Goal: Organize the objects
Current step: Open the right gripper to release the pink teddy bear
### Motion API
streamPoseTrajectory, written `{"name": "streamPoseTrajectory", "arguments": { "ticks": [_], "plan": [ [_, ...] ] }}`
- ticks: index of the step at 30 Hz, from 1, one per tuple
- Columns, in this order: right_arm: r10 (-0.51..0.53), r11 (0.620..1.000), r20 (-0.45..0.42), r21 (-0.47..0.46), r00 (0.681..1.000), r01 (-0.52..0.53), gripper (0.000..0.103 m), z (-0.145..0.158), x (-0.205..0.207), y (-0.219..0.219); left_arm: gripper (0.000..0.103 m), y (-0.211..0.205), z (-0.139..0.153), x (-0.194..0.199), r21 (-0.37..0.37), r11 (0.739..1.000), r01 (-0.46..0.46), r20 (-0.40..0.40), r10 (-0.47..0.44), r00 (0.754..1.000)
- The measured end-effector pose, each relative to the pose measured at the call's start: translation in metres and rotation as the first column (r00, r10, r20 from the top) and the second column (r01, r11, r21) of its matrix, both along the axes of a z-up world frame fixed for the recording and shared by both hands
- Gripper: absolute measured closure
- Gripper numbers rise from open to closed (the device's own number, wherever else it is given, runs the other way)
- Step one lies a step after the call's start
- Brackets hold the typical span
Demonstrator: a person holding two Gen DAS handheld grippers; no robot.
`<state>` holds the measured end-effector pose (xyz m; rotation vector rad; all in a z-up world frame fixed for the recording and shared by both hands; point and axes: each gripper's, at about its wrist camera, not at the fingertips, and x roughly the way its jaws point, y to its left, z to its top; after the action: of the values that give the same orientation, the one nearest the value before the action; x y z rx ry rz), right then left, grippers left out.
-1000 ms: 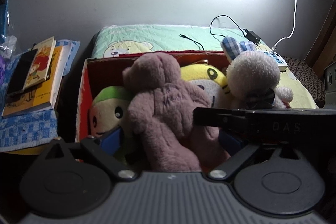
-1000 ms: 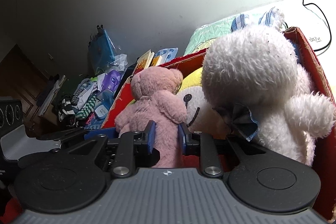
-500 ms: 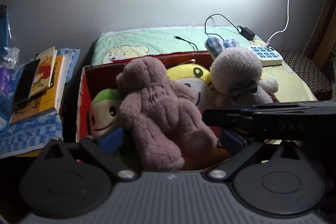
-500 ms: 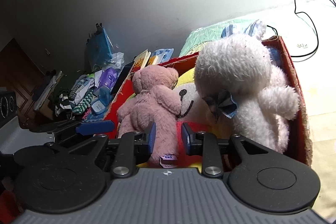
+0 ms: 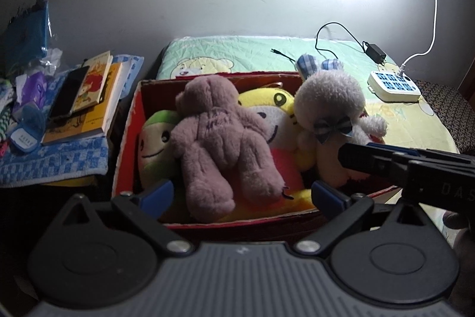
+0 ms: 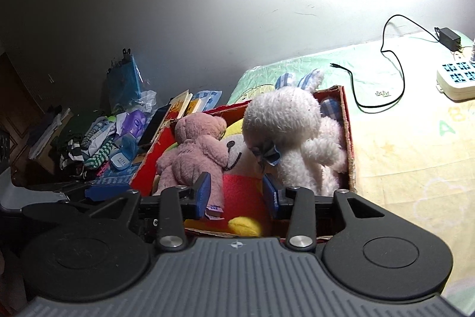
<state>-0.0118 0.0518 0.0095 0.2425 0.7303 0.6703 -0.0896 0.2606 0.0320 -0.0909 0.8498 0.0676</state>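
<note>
A red cardboard box (image 5: pixel 126 138) (image 6: pixel 350 132) on the bed holds several plush toys. A pink bear (image 5: pixel 219 138) (image 6: pixel 196 150) lies face down on top. Beside it sit a white bunny (image 5: pixel 329 112) (image 6: pixel 294 135) with a blue bow, a yellow toy (image 5: pixel 267 100), and a green-capped toy (image 5: pixel 154 138). My left gripper (image 5: pixel 242 195) is open in front of the box, its blue pads wide apart, holding nothing. My right gripper (image 6: pixel 237 193) is open too, just before the box's near edge, empty. Its dark finger (image 5: pixel 386 162) crosses the left wrist view at right.
A stack of books with a phone on top (image 5: pixel 80 100) rests on a blue checked cloth (image 5: pixel 53 159) left of the box. Clothes and small items (image 6: pixel 98 144) pile up further left. On the bed lie a white power strip (image 5: pixel 392 85) (image 6: pixel 457 79) and a black charger cable (image 6: pixel 397 73).
Both grippers have pulled back from the box, so the toys look smaller. The right gripper's jaws have spread from nearly shut to open. The pink bear stays in the box.
</note>
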Motion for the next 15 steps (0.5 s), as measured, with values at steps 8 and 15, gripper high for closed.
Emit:
{"name": "streamPoseTrajectory", "arguments": {
  "ticks": [8,15],
  "plan": [
    [-0.063,0.996,0.005,-0.060,0.998,0.063,0.055,0.001,-0.010,-0.022,0.003,-0.031,-0.004,-0.001,0.043,0.998,-0.053,-0.047,0.055,0.997],
    [-0.098,0.991,0.020,-0.093,0.995,0.099,0.054,0.001,-0.017,-0.042,0.002,-0.055,-0.007,0.001,0.058,0.997,-0.053,-0.066,0.057,0.996]
  ]
}}
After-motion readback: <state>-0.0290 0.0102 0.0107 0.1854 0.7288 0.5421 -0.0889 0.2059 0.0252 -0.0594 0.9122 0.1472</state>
